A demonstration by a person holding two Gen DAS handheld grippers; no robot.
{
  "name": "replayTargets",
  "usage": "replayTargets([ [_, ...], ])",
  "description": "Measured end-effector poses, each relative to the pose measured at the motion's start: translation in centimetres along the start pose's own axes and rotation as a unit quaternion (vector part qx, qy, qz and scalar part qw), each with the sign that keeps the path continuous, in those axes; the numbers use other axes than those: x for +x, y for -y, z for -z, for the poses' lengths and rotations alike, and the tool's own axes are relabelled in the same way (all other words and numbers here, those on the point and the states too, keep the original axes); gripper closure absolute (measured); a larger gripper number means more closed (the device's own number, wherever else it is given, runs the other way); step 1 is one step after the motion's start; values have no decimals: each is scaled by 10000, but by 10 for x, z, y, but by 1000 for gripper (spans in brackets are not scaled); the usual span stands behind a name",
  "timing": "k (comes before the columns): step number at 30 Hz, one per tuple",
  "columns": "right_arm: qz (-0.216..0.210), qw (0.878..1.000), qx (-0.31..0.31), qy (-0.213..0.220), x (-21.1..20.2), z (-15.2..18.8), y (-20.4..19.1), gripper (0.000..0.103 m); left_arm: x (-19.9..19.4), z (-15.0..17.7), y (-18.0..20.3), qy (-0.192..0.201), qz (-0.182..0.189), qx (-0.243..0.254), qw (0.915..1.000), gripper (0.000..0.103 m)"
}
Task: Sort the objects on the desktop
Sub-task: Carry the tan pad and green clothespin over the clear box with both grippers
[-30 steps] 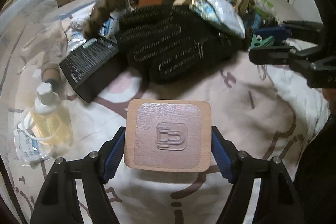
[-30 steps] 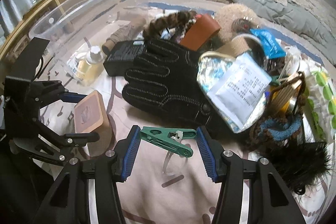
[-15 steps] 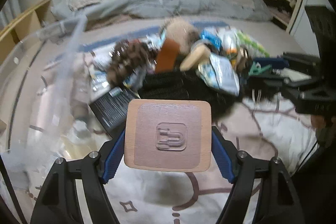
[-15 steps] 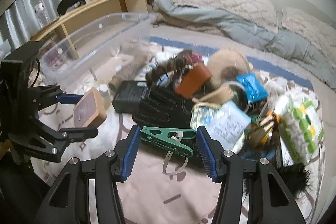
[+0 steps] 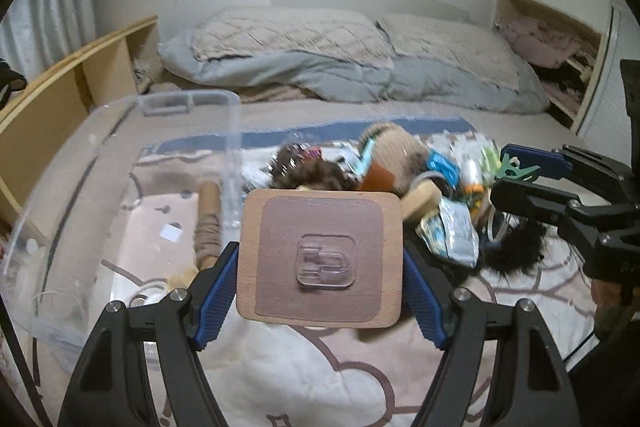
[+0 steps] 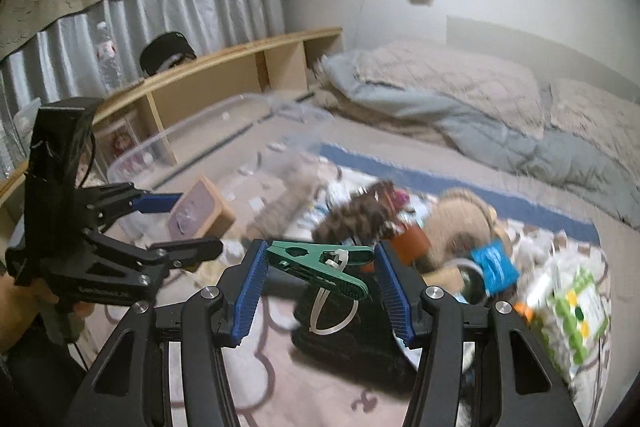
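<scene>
Clutter (image 6: 440, 247) mostly lies heaped on the patterned rug (image 5: 320, 379) beside the clear bin (image 5: 80, 155), so your sorting looks early: only a few things, a brown roll (image 5: 208, 223) among them, sit inside the bin, and the pile of gloves, packets and plush is left. Your left tongs (image 5: 320, 267) are clamped on the wooden hook block (image 5: 320, 259), held in the air near the bin's corner; your right tongs (image 6: 320, 275) grip the green clip (image 6: 320, 263) with its white tie above the pile. Compared with a second ago, both views have tipped up from the heap to take in the bed and wall, both loads are carried higher, and neither grip has changed.
</scene>
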State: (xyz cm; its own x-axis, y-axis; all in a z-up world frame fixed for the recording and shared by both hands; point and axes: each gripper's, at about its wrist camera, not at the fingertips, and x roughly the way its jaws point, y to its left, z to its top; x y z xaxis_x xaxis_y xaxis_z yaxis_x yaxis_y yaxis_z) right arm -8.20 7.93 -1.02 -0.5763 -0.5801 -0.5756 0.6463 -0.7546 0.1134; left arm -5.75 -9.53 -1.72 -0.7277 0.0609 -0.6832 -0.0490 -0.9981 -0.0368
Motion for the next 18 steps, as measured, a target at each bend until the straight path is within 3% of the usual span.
replayTargets([
  [9, -277, 9978, -275, 537, 8, -47, -39, 48, -29, -20, -42, 540, -455, -378, 9968, 26],
  [18, -502, 9956, -478, 636, 37, -76, -72, 48, -39, -20, -99, 764, -995, -790, 9890, 26],
])
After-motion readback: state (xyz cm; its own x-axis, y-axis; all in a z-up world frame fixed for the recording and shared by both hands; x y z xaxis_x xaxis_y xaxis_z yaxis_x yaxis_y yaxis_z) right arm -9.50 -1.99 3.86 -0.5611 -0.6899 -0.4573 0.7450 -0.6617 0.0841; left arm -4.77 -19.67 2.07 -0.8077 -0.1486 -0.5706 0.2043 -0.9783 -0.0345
